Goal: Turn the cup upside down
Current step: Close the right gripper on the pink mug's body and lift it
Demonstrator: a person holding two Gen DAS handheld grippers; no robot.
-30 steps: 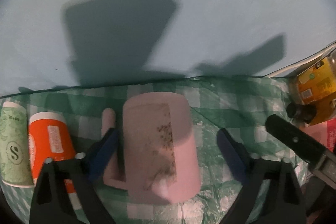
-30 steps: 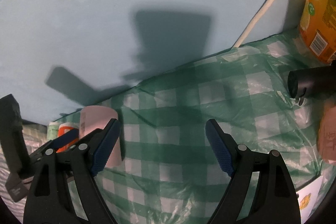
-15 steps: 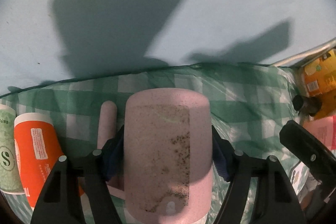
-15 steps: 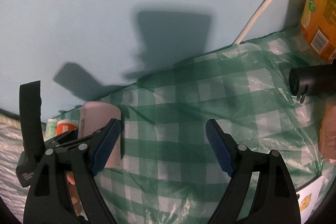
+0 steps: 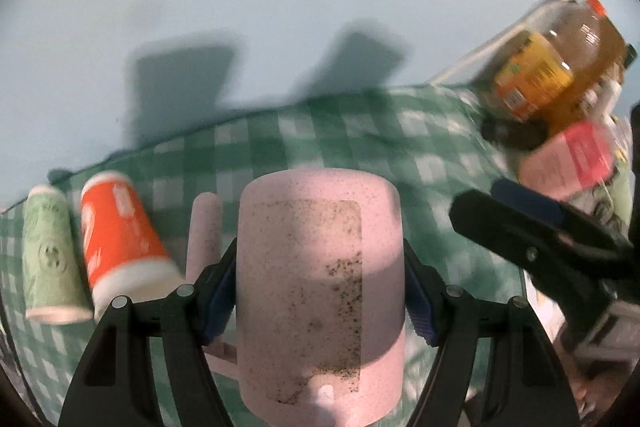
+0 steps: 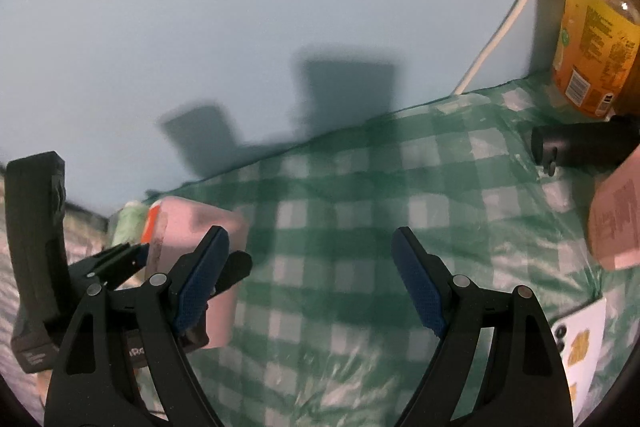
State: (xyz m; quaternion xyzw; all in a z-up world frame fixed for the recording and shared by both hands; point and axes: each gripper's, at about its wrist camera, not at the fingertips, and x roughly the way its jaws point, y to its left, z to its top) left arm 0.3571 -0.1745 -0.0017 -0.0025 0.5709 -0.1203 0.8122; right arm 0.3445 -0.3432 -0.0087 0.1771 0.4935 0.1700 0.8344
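Observation:
A pink speckled cup (image 5: pixel 316 267) with a handle on its left fills the middle of the left wrist view, its closed end pointing away from the camera. My left gripper (image 5: pixel 318 291) is shut on it, one blue pad on each side, and holds it above the green checked cloth (image 5: pixel 360 131). The cup also shows at the left of the right wrist view (image 6: pixel 200 227), with the left gripper around it. My right gripper (image 6: pixel 308 279) is open and empty over the cloth, to the right of the cup.
An orange paper cup (image 5: pixel 120 231) and a green paper cup (image 5: pixel 48 255) lie on the cloth at left. An amber juice bottle (image 6: pixel 592 39), a dark cylinder (image 6: pixel 580 147) and a pink container (image 6: pixel 616 215) sit at right. A pale blue wall stands behind.
My left gripper closed on the pink cup and lifted it off the cloth, tilting the view. The right gripper has stayed open, nearly still.

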